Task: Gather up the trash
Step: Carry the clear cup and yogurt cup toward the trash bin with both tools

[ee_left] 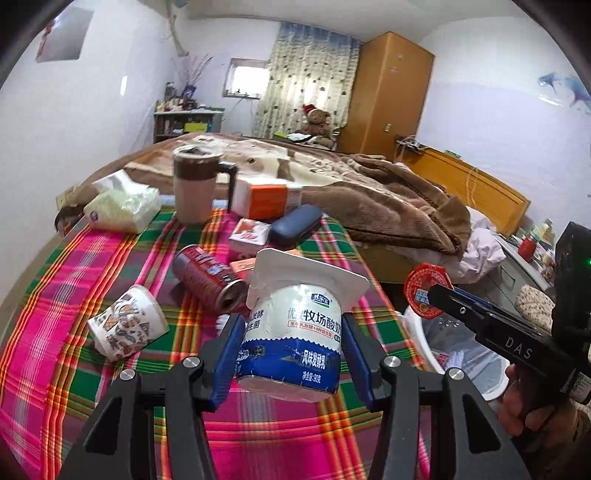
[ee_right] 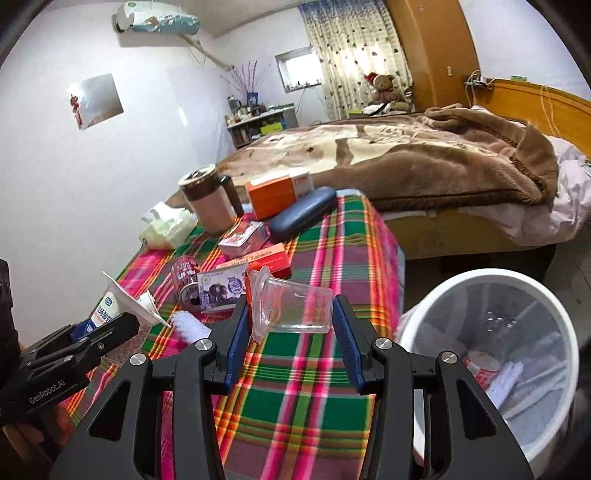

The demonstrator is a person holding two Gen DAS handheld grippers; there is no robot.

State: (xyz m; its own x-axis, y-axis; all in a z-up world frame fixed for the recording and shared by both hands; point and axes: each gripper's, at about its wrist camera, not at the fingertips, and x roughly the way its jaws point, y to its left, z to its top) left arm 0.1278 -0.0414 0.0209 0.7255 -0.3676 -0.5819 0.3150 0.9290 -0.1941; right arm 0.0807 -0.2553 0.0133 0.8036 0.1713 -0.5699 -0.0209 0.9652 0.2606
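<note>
The left gripper (ee_left: 291, 347) pinches a yogurt cup (ee_left: 295, 332) above the plaid tablecloth (ee_left: 110, 266). The right gripper (ee_right: 291, 325) clamps a clear plastic cup (ee_right: 295, 306), seemingly lifted, beside the white bin (ee_right: 554, 332). A can (ee_left: 207, 277) lies on the cloth; a bed (ee_right: 406, 162) stands behind.

A home bedroom. A bed (ee_right: 424, 158) with a brown blanket (ee_right: 443, 162) and wooden headboard (ee_right: 546, 107) fills the far right, with a teddy bear (ee_right: 384, 86) and a wooden wardrobe (ee_right: 432, 48) beyond it. A curtain (ee_right: 354, 51) hangs on the far wall, an air conditioner (ee_right: 159, 18) sits high on the left wall, and a cluttered shelf (ee_right: 258, 123) stands below.
</note>
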